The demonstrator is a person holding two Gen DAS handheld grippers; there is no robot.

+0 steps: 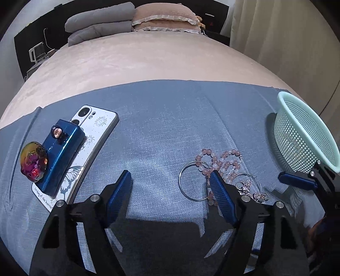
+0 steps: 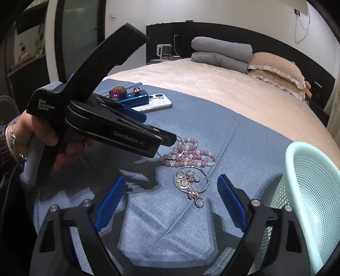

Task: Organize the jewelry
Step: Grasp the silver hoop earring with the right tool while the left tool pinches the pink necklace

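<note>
A pink bead string (image 1: 221, 162) (image 2: 189, 156) lies in a heap on the blue cloth (image 1: 161, 127), with a large silver hoop (image 1: 192, 182) and a cluster of small gold and crystal earrings and rings (image 1: 248, 186) (image 2: 189, 179) beside it. My left gripper (image 1: 170, 189) is open, its right finger (image 1: 221, 195) over the hoop and beads. In the right wrist view the left gripper (image 2: 170, 138) hovers just left of the beads. My right gripper (image 2: 171, 197) is open and empty, just short of the earring cluster. A mint mesh basket (image 1: 303, 135) (image 2: 308, 191) stands to the right.
A white phone (image 1: 85, 146) lies at the left with a blue box (image 1: 61, 152), a small figurine (image 1: 57, 132) and an iridescent dome (image 1: 33, 162) on it. Grey folded bedding (image 1: 99, 23) and a pink pillow (image 1: 165, 19) lie at the bed's head.
</note>
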